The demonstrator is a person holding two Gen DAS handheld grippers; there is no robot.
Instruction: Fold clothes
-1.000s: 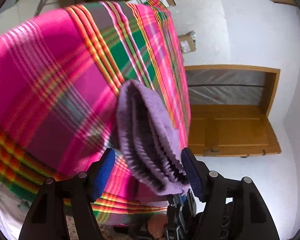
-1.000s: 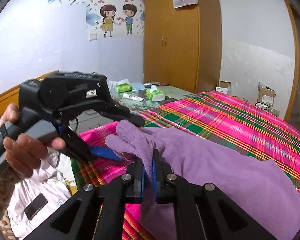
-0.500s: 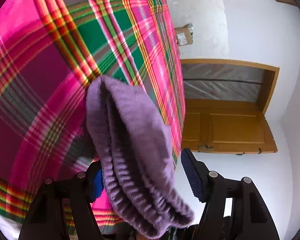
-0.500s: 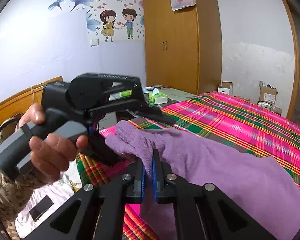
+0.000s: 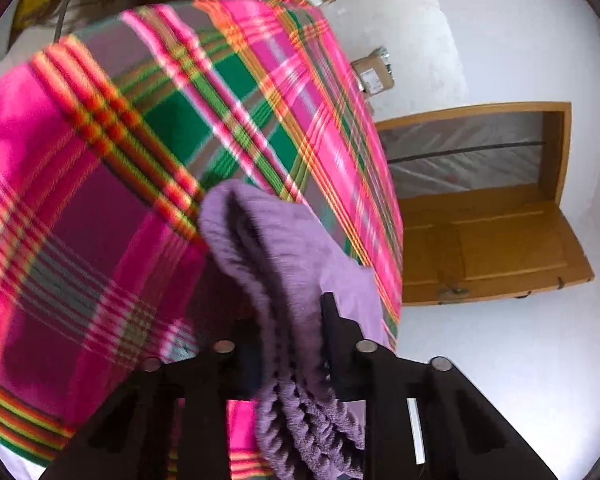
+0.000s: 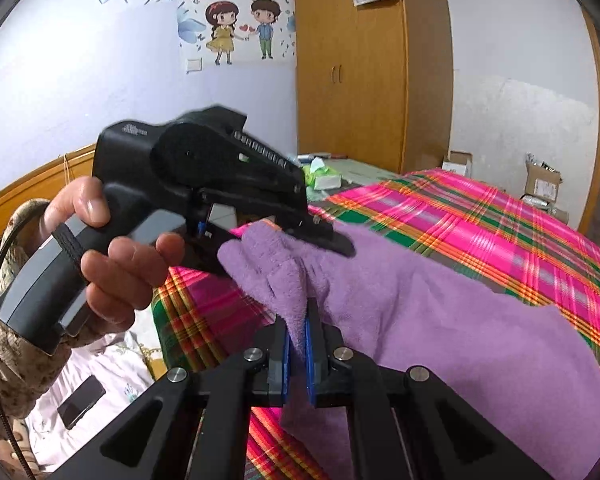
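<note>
Purple garment [image 6: 440, 320] pinched by right gripper [image 6: 298, 344]; left gripper [image 5: 288, 344] just closed onto it.

No readable text, small print on wall sticker [image 6: 236, 28] and cardboard box [image 5: 374, 74] label too blurred

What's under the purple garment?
The plaid bedspread lies under the purple garment, showing beyond its edges. Whatever sits beneath the garment's middle is covered. Both grippers, left and right, pinch its near end.
</note>
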